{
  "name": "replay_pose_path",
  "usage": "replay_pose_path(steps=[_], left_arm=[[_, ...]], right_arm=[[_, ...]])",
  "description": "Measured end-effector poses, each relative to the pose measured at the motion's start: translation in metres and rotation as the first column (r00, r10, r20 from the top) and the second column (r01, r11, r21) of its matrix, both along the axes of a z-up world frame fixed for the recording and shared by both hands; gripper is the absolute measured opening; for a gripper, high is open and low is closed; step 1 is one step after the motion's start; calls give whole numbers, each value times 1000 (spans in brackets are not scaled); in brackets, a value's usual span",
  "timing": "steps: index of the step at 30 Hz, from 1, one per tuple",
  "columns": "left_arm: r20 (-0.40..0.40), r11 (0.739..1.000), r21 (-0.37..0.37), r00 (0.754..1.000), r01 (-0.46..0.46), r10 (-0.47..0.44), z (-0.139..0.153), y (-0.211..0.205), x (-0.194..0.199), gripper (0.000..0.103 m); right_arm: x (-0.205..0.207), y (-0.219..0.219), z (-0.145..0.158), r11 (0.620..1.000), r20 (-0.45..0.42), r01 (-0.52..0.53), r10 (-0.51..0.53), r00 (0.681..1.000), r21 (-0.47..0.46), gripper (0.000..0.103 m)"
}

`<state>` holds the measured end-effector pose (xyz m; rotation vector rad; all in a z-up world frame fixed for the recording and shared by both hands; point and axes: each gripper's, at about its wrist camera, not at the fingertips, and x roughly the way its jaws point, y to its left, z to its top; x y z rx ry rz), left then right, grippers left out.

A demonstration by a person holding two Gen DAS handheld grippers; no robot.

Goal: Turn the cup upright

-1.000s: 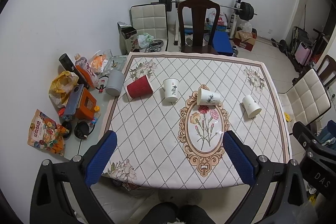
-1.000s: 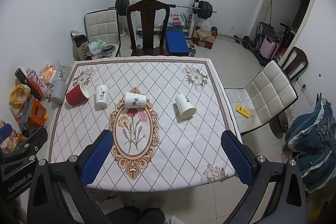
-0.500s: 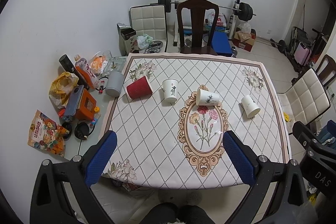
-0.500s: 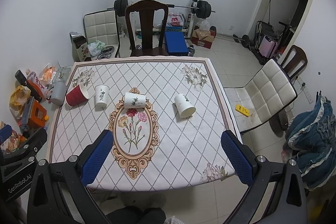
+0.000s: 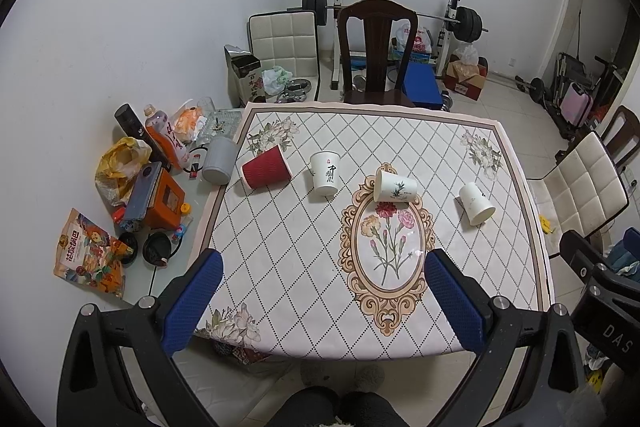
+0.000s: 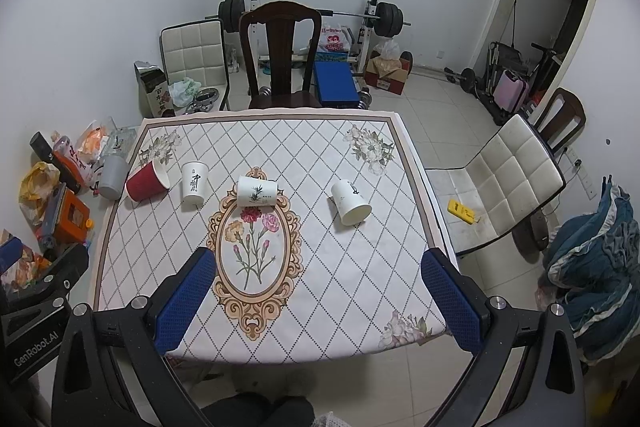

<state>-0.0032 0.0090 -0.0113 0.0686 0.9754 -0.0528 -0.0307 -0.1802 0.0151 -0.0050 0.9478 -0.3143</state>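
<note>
Several paper cups lie on their sides in a row across the table [image 5: 280,267]: a red ribbed cup [image 5: 266,172] at the far left, a white cup with black calligraphy [image 5: 326,173], a white cup with a bamboo print [image 5: 395,186], and a plain white cup [image 5: 476,203] at the right. They also show in the right wrist view: the red cup [image 6: 147,181], the calligraphy cup [image 6: 194,182], the bamboo cup [image 6: 256,191], the right white cup [image 6: 350,202]. My left gripper [image 5: 322,259] and right gripper [image 6: 318,259] are open and empty, high above the table's near edge.
A dark wooden chair [image 5: 376,51] stands at the table's far side, a white padded chair [image 6: 504,183] to the right. Bags, bottles and boxes [image 5: 152,163] clutter the glass side surface to the left. Weights and a bench [image 6: 332,83] stand behind.
Both grippers have drifted slightly, so the cups shift a little in view. The cups themselves have not moved.
</note>
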Motion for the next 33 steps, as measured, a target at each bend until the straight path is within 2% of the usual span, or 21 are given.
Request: replay_pose_path(steps=[13, 16, 26, 30, 33], left_arm=[[2, 1000, 0, 1000, 2, -2, 3, -2, 0, 103], [1, 1000, -1, 1000, 1, -1, 3, -2, -1, 103], [-7, 1000, -6, 1000, 27, -27, 15, -10, 13, 103], [-9, 999, -1, 999, 33, -33, 5, -3, 26, 103], [-36, 999, 14, 999, 39, -38, -14, 5, 40, 103]], right_arm=[[1, -1, -2, 1000, -8, 2, -2, 1000, 7, 103], [-4, -1, 15, 1000, -9, 4, -4, 1000, 9, 103], [-2, 2, 12, 999, -19, 31, -31, 999, 25, 103], [5, 3, 12, 997, -20, 63, -62, 998, 40, 103], [12, -2, 6, 993, -25, 101, -100, 995, 55, 103]])
